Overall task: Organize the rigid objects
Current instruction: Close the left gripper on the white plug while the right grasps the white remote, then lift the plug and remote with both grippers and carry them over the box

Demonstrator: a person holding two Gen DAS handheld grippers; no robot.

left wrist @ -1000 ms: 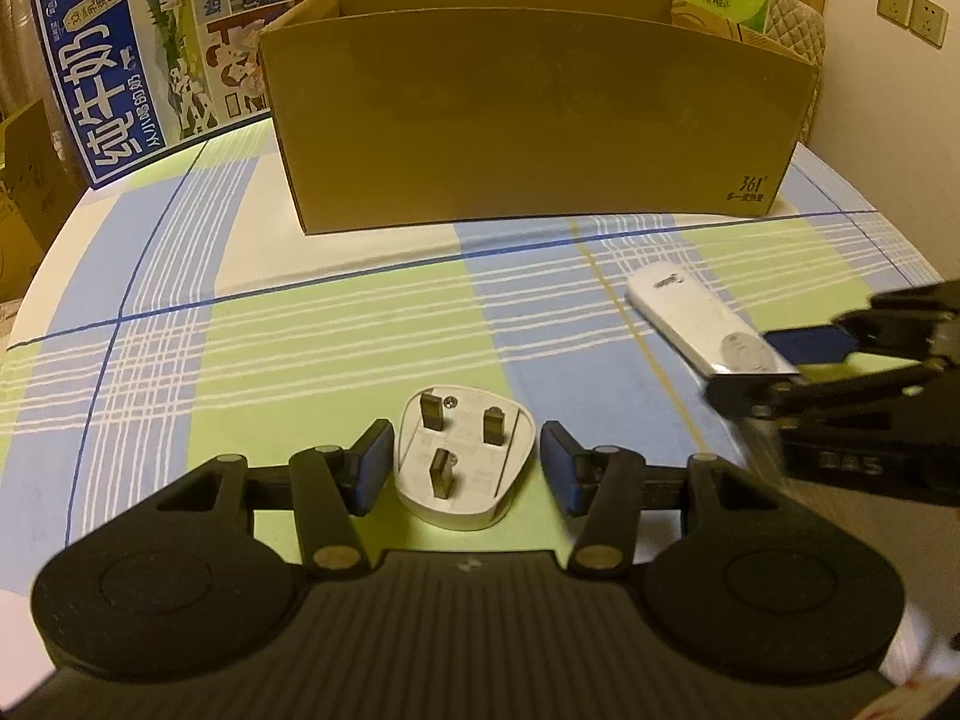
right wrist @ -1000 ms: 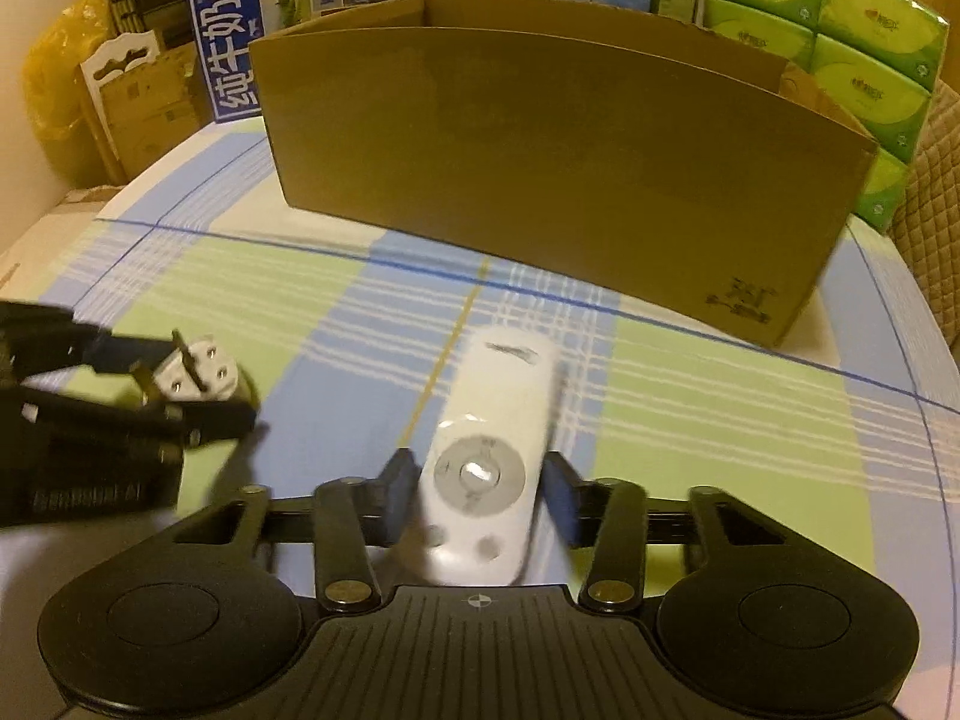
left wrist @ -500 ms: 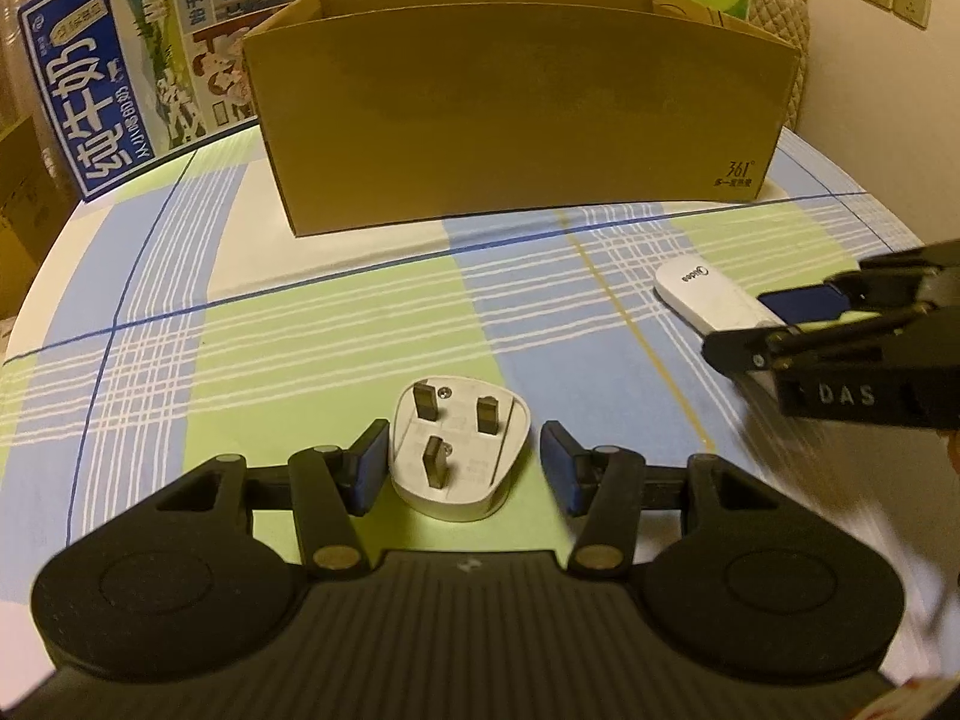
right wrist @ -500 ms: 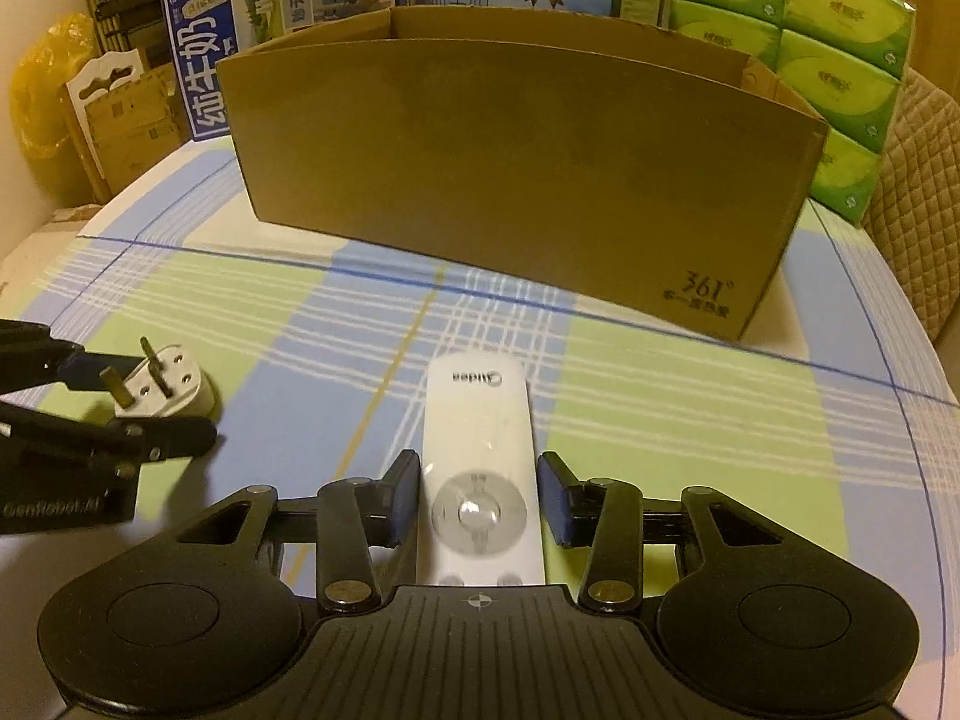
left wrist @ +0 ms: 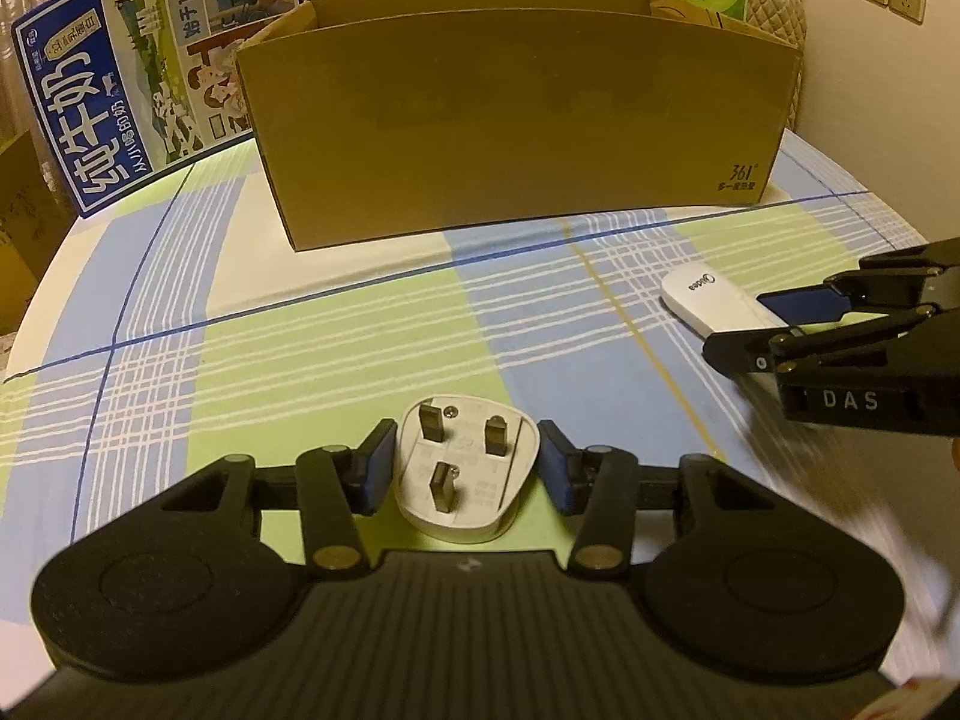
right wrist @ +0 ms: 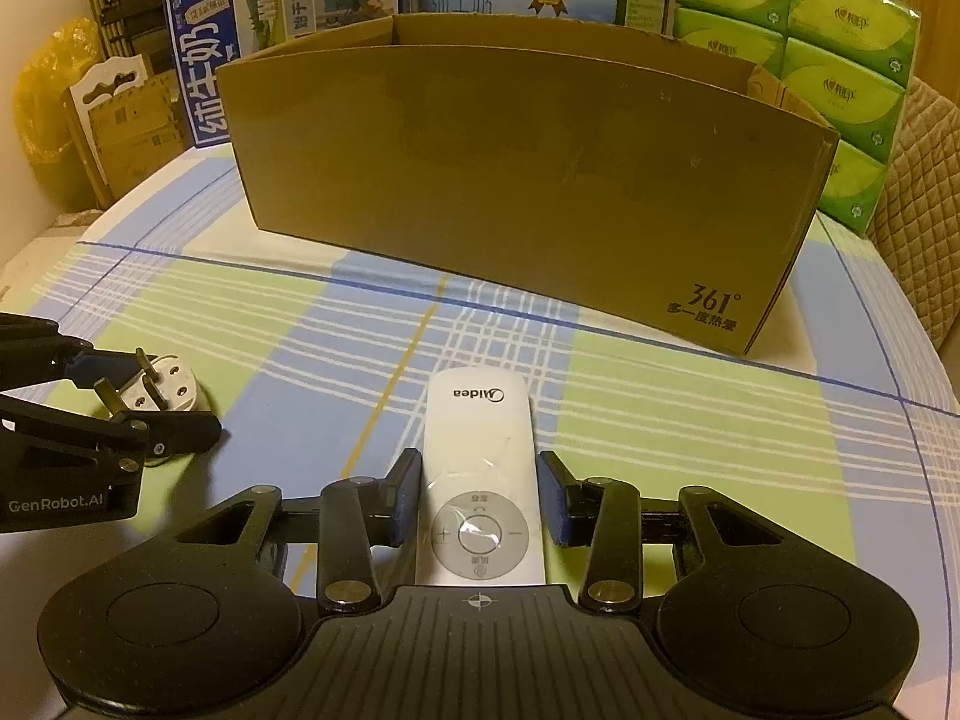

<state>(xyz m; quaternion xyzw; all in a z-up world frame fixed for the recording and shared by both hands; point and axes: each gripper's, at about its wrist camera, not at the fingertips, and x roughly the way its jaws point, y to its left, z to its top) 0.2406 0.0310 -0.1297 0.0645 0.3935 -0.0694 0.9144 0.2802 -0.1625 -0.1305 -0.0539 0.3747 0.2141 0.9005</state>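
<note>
The left tool [left wrist: 467, 467] has its two blue pads on either side of a white three-pin plug adapter [left wrist: 465, 471], which lies on its back on the checked cloth [left wrist: 288, 360] with its pins pointing up. Its jaws have just been closing in on the adapter: the left pad touches or nearly touches the adapter's left side, while a slight gap seems to remain at the right pad, so whether the grip is firm I cannot tell. From the right wrist view the same adapter [right wrist: 162, 390] shows between the left tool's black fingers [right wrist: 168, 429], near the left edge of the cloth-covered surface.

The right tool [right wrist: 479, 495] is narrowly open around a white Midea remote control [right wrist: 477, 468]. The remote lies flat, its logo end pointing toward the box and its round button ring between the pads. Both blue pads sit right at its long sides; whether they press on it cannot be made out for sure. In the left wrist view the remote [left wrist: 708, 300] lies toward the right edge of the cloth, its near end hidden by the right tool.

An open cardboard box [right wrist: 528, 180] stands across the far part of the surface, well apart from both items. Behind it lean blue milk cartons [left wrist: 90, 120] and stacked green tissue packs [right wrist: 840, 90].
</note>
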